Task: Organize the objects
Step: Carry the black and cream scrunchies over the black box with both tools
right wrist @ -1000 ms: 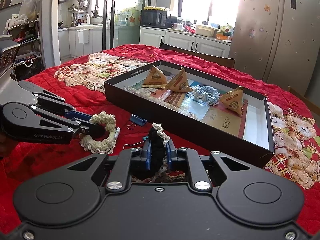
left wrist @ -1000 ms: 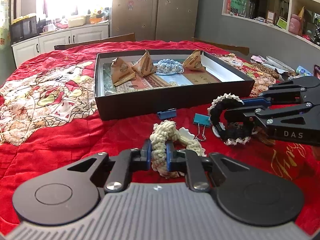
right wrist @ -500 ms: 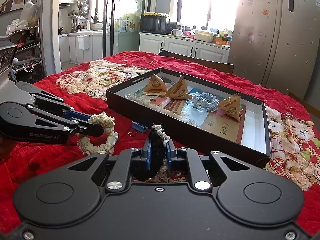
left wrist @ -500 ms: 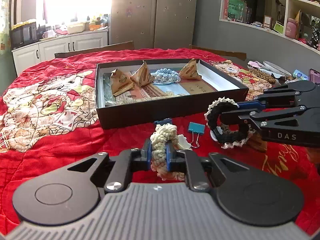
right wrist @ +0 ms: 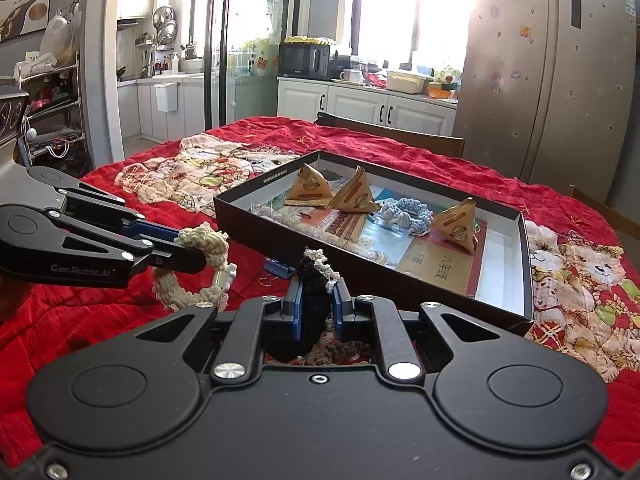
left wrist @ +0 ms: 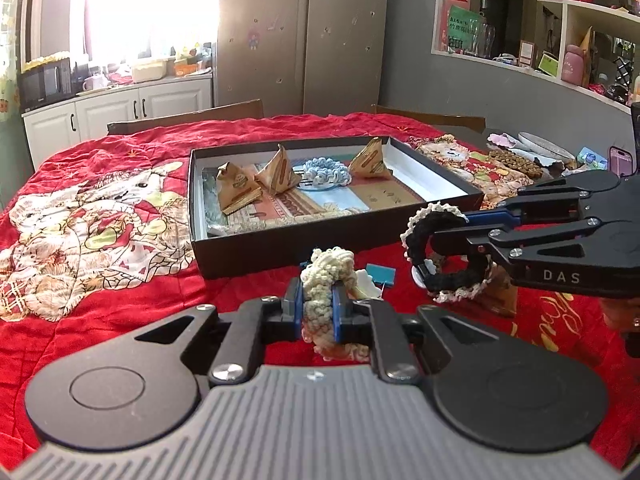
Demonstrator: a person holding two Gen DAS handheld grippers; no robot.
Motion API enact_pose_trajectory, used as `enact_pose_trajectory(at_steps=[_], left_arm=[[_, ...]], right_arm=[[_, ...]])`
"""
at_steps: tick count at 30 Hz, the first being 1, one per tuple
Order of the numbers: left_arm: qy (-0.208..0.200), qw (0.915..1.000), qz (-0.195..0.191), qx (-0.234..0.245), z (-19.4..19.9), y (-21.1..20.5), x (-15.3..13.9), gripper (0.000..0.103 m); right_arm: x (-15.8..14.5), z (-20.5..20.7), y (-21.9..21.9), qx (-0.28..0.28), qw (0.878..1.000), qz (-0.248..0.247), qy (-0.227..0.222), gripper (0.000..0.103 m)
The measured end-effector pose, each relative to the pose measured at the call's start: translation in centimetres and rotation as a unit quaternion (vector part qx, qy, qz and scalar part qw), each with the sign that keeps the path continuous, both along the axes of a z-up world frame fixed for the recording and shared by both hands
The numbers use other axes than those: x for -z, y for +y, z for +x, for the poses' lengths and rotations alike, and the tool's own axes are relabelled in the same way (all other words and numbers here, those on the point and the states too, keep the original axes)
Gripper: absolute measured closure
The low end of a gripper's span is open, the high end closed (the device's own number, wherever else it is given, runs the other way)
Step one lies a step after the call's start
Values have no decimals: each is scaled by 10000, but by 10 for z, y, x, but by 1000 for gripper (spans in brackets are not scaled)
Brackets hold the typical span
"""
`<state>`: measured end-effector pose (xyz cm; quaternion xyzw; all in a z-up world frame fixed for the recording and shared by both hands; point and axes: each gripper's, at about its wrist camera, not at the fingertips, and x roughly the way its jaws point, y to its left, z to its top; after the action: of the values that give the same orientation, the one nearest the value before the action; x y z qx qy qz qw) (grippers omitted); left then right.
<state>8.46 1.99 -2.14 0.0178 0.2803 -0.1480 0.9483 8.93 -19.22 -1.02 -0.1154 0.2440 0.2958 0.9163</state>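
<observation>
I am pinching the cream crocheted scrunchie (left wrist: 328, 280) tight in my left gripper (left wrist: 316, 304). My right gripper (right wrist: 316, 304) is clamping the black scrunchie (right wrist: 314, 284). Both are hanging clear of the worktop (left wrist: 120, 280), ready, I judge, to go into the black box (left wrist: 280, 246) beside the blue scrunchie (left wrist: 326, 170).

you face a bright window (left wrist: 152, 12) at 11 o'clock, white cabinets (left wrist: 120, 112) beneath it, a tall steel fridge (left wrist: 304, 36) at 12. grey wall shelves (left wrist: 540, 40) curve off at 2 o'clock. a red quilt (left wrist: 100, 200) covers the bench before you.
</observation>
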Motion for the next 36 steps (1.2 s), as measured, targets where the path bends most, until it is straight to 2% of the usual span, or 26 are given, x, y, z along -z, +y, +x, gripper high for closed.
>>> enact_pose_trajectory(at_steps=[18,36], left_arm=[[-321,9994,105,79,-1,-8,-23,86],[-727,9970,112,258,16,-24,-54,86]], right_arm=[[-27,-8,-12,68,9994,164,-310,89],[-62,-3,-22,257,9967,166,-753,89]])
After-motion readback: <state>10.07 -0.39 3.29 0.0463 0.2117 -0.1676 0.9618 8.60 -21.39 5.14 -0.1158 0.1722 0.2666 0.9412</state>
